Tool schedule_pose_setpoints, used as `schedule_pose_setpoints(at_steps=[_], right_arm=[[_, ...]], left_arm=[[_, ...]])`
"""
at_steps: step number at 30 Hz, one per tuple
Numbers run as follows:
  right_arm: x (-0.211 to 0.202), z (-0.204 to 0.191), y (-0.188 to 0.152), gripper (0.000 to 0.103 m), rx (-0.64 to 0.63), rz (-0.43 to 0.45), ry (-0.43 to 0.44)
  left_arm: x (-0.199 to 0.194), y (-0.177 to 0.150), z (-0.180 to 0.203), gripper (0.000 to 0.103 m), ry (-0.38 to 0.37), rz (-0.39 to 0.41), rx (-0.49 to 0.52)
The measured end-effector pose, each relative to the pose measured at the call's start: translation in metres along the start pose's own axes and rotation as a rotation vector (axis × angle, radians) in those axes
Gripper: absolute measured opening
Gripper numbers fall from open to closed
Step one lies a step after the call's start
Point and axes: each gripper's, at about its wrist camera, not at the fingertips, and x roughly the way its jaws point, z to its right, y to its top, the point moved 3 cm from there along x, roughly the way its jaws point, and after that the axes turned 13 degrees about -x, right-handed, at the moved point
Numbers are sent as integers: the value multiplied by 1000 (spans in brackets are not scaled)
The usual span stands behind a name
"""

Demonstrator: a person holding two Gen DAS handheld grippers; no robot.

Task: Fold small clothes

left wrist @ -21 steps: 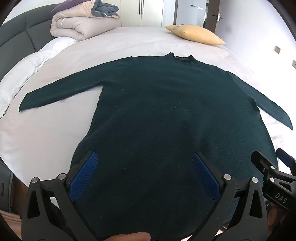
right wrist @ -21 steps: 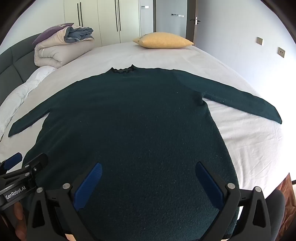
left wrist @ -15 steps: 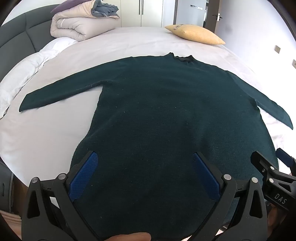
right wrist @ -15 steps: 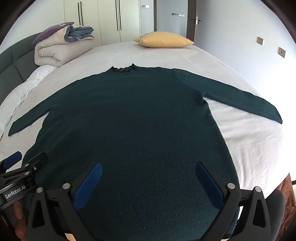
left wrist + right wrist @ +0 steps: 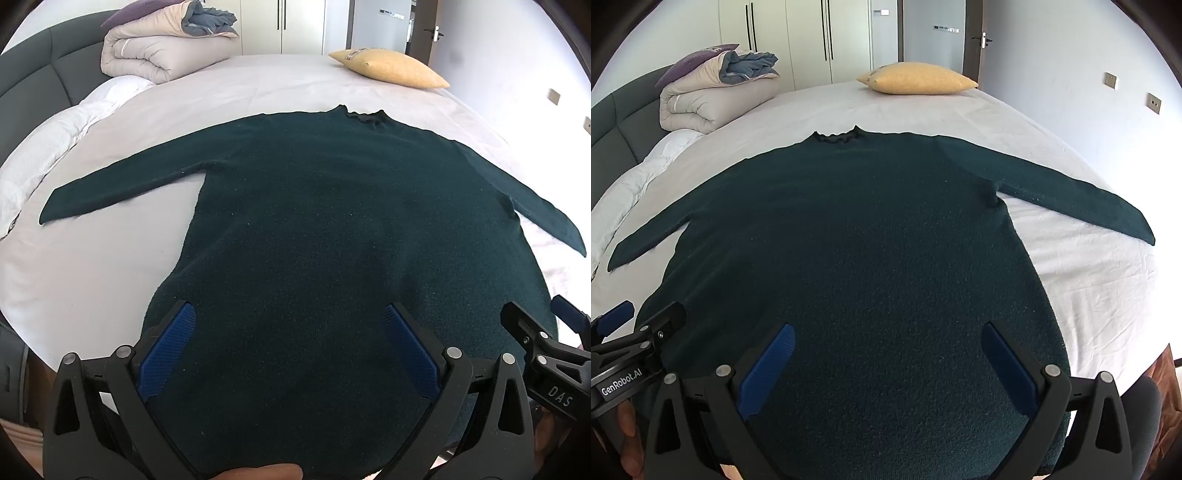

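Bedroom setup: big white bed point(image 5: 92, 295) with a dark green sweater point(image 5: 332, 240) spread flat on it, sleeves out, hem nearest the tongs. It looks like soft, floppy knit with some weight, so I'd pinch a hem corner or sleeve cuff. Left gripper point(image 5: 288, 343) and right gripper point(image 5: 886, 358) both hover wide open and empty, basically unchanged from a moment ago.

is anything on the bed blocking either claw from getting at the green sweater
Nothing visible does. The dark green sweater lies flat and spread right under both open claws, left claw and right claw. The yellow pillow and folded duvet sit far beyond its collar.
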Motion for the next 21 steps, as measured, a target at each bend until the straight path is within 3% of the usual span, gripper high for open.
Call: schedule_pose_setpoints(at_steps=[21], right_arm=[[0,1,-4,103,3,-3,3]], left_arm=[[0,0,0,103,3,2,3]])
